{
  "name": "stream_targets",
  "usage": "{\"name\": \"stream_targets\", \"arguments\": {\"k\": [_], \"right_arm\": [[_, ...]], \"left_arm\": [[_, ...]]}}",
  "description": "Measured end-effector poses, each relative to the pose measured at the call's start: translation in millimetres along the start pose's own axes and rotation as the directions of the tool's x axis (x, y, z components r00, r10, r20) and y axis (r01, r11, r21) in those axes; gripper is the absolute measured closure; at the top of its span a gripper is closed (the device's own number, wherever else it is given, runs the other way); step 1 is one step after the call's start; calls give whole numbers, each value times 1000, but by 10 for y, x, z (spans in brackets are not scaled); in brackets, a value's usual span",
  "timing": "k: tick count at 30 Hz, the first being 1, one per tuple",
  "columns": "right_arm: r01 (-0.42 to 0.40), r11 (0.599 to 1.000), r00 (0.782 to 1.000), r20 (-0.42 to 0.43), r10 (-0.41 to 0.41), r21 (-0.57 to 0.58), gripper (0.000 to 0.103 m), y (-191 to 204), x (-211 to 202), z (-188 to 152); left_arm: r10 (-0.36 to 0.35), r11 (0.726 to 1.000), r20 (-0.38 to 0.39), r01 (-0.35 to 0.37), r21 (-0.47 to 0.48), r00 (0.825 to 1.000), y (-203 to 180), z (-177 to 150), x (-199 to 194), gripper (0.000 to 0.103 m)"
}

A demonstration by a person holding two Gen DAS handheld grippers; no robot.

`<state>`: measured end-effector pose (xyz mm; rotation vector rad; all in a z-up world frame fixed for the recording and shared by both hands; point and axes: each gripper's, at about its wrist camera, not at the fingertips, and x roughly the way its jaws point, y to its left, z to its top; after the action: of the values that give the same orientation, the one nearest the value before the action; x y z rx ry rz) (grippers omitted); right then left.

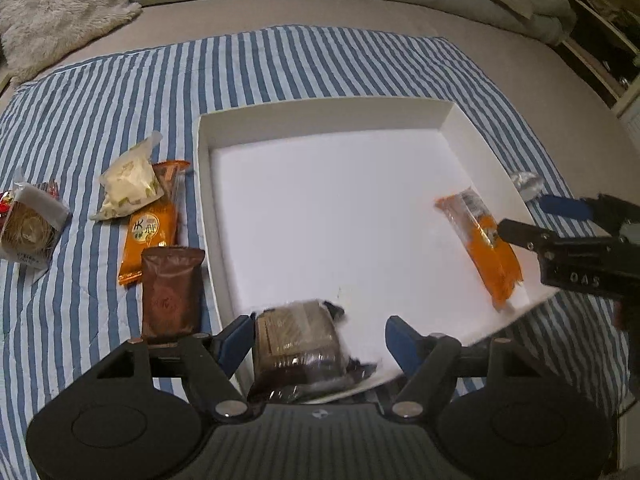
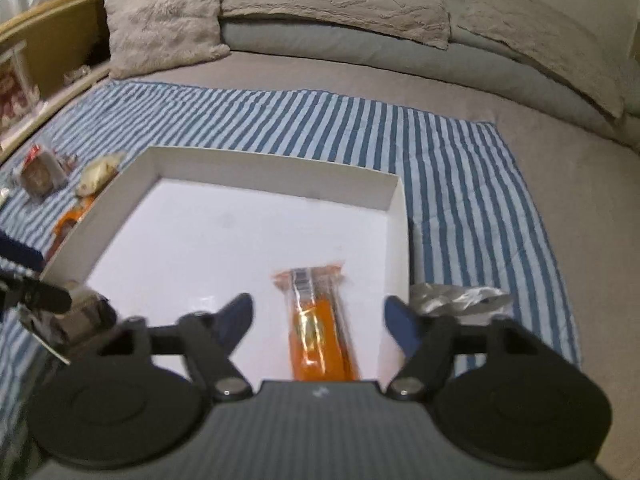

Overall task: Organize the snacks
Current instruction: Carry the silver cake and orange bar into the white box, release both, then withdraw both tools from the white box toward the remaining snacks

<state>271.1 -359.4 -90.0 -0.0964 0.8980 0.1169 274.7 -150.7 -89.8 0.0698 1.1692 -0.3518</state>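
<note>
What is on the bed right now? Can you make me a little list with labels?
surface: striped blanket
container: white box
in box: orange snack, dark wrapped snack
left tool: open, dark wrapped snack between its fingers
right tool: open, above orange snack
outside box: brown packet, pale packet, silver wrapper

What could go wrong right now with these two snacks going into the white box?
The brown snack sits right at the white box's near edge, between the open left tool; pulling back could drag it out. The right tool straddles the orange snack and might snag its wrapper.
</note>
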Motion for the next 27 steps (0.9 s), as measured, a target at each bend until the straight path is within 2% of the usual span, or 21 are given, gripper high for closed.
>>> {"name": "stream_targets", "arguments": {"k": [4,9,14,21,25,27], "right_arm": [[13,1000,1000,-23,-14,-28,19,36,6,-29],[0,1000,999,-45,-1,-15,16,29,-2,-41],[-4,1000,999,-33,4,-5,14,39,-46,-28],[-12,1000,999,-40,11,-18,14,89,-59,-35],[-11,1000,999,-47,10,-23,12,85,-53,-33],[-18,1000,999,-51,17,-18,7,80,-63,-36]], "left_arm": [[7,999,-15,-6,38,1000,9,-72,-44,29],[69,995,-42,-65,81,997,74,-138,-11,29],[100,989,-69,-91,120,993,98,-172,75,29],[213,972,-60,-206,111,975,154,-40,323,29],[167,985,-59,-163,61,984,198,44,317,29],[148,988,-54,-145,56,988,172,54,295,27]]}}
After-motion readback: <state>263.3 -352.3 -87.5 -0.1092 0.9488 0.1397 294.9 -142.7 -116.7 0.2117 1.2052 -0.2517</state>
